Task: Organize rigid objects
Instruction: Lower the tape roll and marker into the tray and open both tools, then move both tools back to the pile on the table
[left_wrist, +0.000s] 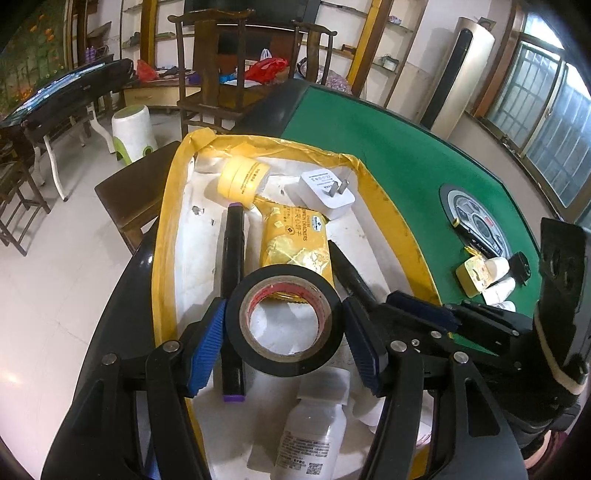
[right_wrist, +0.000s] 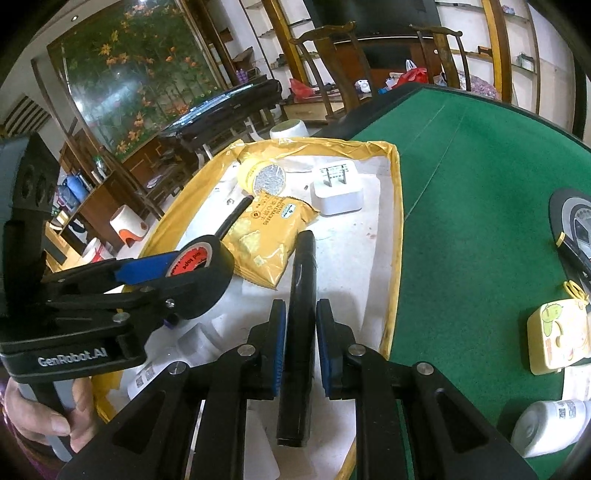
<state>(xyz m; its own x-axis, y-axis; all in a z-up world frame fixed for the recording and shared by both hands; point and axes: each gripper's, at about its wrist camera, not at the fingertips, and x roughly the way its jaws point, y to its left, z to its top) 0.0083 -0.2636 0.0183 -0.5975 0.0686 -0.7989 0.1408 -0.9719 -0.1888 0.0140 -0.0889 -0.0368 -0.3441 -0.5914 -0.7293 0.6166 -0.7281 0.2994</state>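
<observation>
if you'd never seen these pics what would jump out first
Probably the roll of black tape held between the left gripper's blue pads, above a white tray with a yellow rim. Next, the black marker lying between the right gripper's jaws, then the yellow snack packet mid-tray and the green table beside it.

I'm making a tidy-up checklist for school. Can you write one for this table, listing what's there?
Surface: green table, holding a white tray with yellow rim.
Job's things: black tape roll, black marker, yellow tape, white plug, snack packet, second marker, white bottle.
Clutter: yellow box and bottle outside tray.
Grippers: left gripper holds the tape roll; right gripper around the marker, pads not pressing.
Cables: nothing seen.
Surroundings: wooden chairs, stool.
</observation>
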